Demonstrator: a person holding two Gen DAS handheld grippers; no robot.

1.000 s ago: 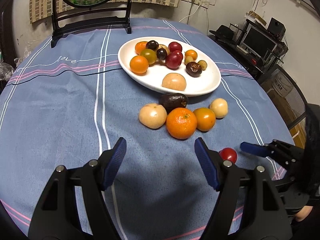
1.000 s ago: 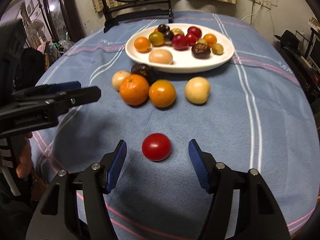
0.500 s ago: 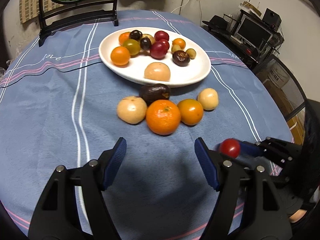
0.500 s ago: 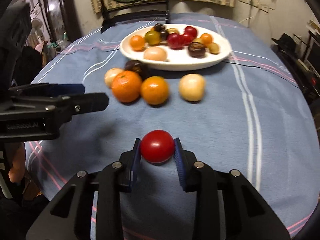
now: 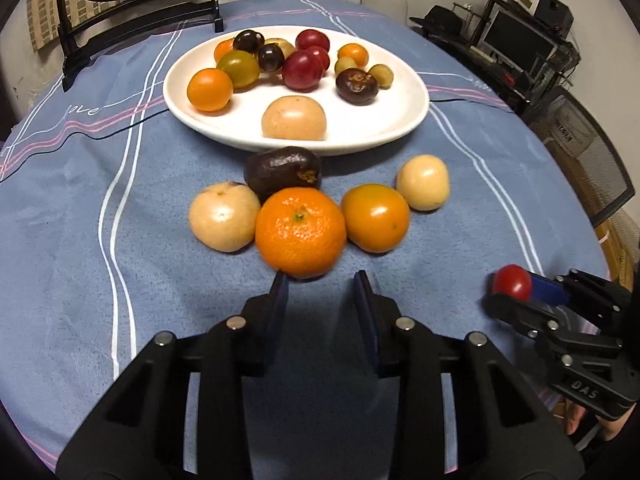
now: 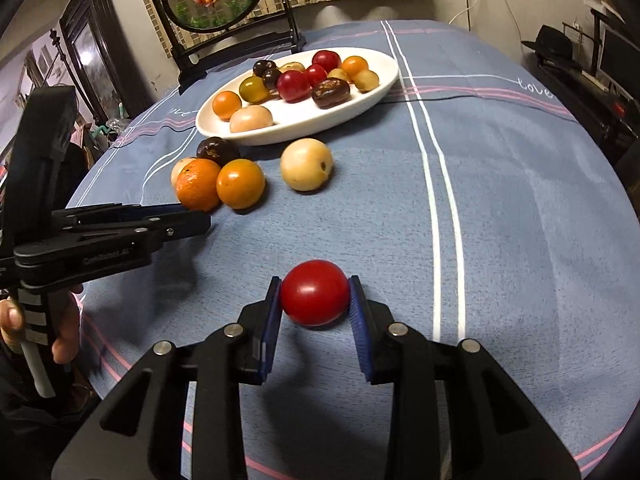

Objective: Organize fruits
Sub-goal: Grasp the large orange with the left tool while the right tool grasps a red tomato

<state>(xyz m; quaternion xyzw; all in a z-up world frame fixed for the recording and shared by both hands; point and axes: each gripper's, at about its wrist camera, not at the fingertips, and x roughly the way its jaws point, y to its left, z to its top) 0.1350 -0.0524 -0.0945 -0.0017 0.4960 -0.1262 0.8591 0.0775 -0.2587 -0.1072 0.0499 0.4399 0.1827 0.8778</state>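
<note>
A white oval plate holds several small fruits. In front of it on the blue cloth lie a big orange, a smaller orange fruit, a dark fruit, and two pale yellow fruits. My left gripper is half closed and empty, its tips just short of the big orange. My right gripper is shut on a red tomato and holds it above the cloth.
A black-framed round ornament stand stands at the table's far edge behind the plate. A thin black cable runs across the cloth right of the plate. A desk with a monitor is beyond the table on the right.
My left gripper moved forward to the big orange and narrowed its jaws. My right gripper closed on the red tomato and lifted it slightly off the cloth.
</note>
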